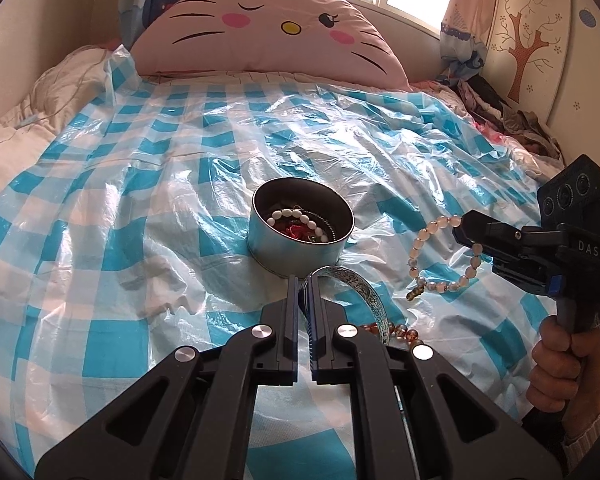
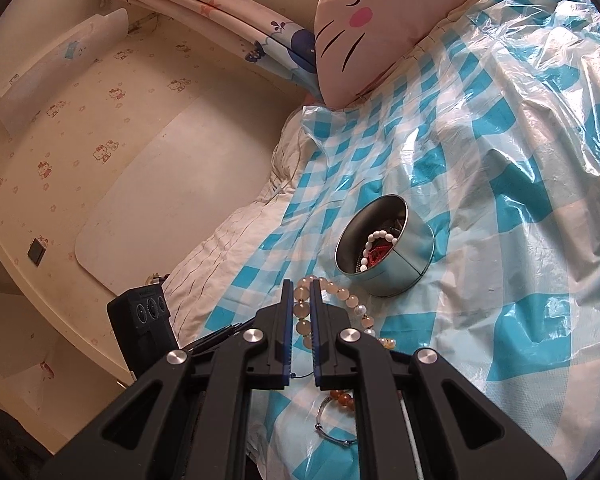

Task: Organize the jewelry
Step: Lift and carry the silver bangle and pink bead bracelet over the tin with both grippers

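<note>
We hold both claws pinching: left gripper [image 1: 305,280] on flat silver patterned bangle [image 1: 364,286], right gripper [image 2: 301,292] on pale round-bead bracelet [image 2: 350,302]. We lift each over round silver tin [image 2: 404,258], far middle, let go low, one at time.

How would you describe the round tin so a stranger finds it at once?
On the blue-checked plastic sheet over the bed, below the cat pillow, stands an open tin. Unlike the loose bracelets nearby, it is a metal cylinder holding white beads.

Tin [image 1: 300,236] on checkered sheet [image 1: 140,216]
</note>
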The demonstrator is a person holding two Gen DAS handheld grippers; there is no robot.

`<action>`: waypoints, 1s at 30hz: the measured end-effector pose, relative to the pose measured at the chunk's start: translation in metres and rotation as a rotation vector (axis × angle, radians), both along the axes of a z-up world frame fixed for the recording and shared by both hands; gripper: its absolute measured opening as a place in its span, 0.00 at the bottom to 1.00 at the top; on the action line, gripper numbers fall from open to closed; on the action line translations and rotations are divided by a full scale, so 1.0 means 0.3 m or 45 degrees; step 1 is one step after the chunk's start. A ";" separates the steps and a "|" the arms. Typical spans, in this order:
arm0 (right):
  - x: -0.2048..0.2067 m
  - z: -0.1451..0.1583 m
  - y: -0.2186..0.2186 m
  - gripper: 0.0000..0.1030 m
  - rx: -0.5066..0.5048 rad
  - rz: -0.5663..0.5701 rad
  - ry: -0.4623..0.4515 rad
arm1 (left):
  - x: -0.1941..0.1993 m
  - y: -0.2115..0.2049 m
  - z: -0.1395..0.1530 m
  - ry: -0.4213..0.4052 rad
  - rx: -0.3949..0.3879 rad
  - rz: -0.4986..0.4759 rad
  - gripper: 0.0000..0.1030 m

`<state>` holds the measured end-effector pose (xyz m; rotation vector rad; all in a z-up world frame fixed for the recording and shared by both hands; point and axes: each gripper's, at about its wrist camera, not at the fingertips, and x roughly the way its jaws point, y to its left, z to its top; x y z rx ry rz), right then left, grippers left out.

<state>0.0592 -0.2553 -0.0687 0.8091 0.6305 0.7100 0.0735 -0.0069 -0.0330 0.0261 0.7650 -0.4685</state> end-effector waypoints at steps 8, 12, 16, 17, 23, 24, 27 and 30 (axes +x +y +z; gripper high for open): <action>-0.001 -0.005 -0.018 0.09 0.075 0.001 -0.019 | -0.016 -0.012 0.011 -0.038 0.011 -0.016 0.04; 0.000 -0.001 -0.018 0.09 0.084 0.007 -0.026 | -0.020 -0.015 0.021 -0.054 0.002 -0.023 0.04; -0.001 0.011 -0.016 0.09 0.095 0.008 -0.049 | -0.016 -0.021 0.033 -0.066 -0.012 -0.033 0.04; -0.001 0.016 -0.017 0.09 0.103 0.008 -0.059 | -0.015 -0.022 0.037 -0.070 -0.016 -0.035 0.04; 0.002 0.033 -0.029 0.08 0.162 0.010 -0.101 | -0.006 -0.023 0.060 -0.082 -0.045 -0.041 0.04; 0.004 0.039 -0.029 0.09 0.171 0.014 -0.107 | -0.006 -0.022 0.063 -0.083 -0.052 -0.042 0.04; 0.008 0.055 -0.025 0.09 0.195 0.030 -0.130 | -0.001 -0.020 0.072 -0.088 -0.067 -0.043 0.04; 0.014 0.065 -0.022 0.09 0.226 0.040 -0.140 | 0.008 -0.019 0.079 -0.083 -0.081 -0.041 0.04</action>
